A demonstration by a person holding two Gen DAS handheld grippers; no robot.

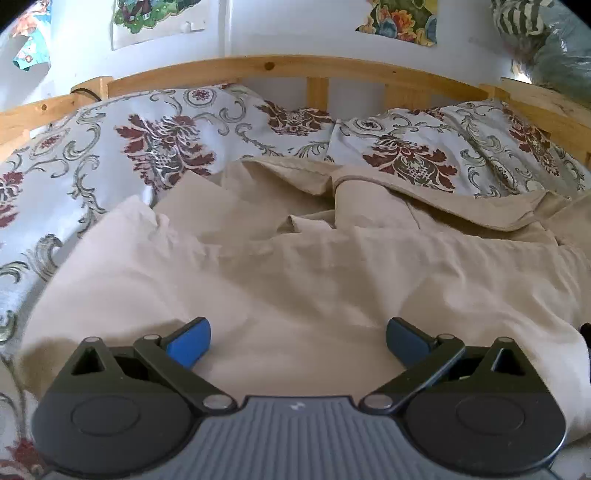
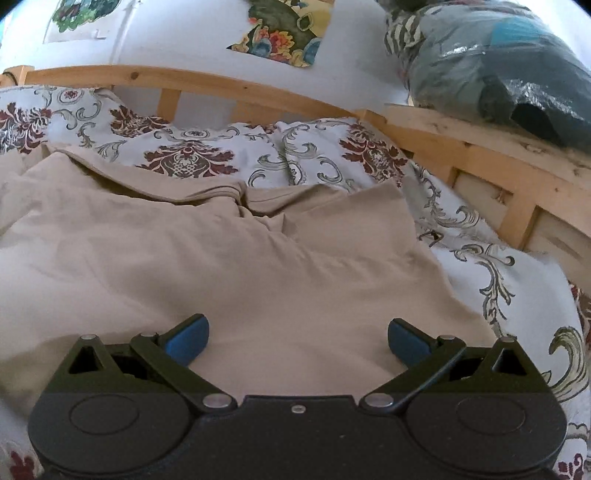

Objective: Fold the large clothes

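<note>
- While both tools hover over the bed, the left gripper (image 1: 298, 341) has its blue-padded fingers (image 1: 190, 341) spread wide, holding nothing; whether they touch the fabric below cannot be told.
- Right gripper (image 2: 298, 341): likewise spread wide and empty, blue pads (image 2: 406, 341) poised over the same cloth.
- Beige garment (image 1: 295, 280): a large, wrinkled cloth spread across the middle of the bed, directly under and ahead of both grippers; it fills the gap between each pair of fingers.
- Far edge of the garment: bunched into folds (image 1: 343, 206) against the pillows, with a hemmed flap turned over in the right wrist view (image 2: 369, 210).
- Side edges: in the left wrist view the garment's left border (image 1: 122, 221) ends on the floral bedcover (image 1: 55, 177); in the right wrist view its right border (image 2: 443, 273) runs diagonally beside the bedcover (image 2: 517, 280).
- Open room: bare bedcover flanks the garment on both sides, up to the wooden bed frame (image 2: 480, 162).
- Floral pillows (image 1: 424, 147): beyond the garment, against the wooden headboard (image 1: 280, 66).
- Plastic-wrapped bundle (image 2: 498, 66): on the frame's ledge, right of the garment, well apart from it.
- Wall posters (image 1: 402, 18): above the headboard.
</note>
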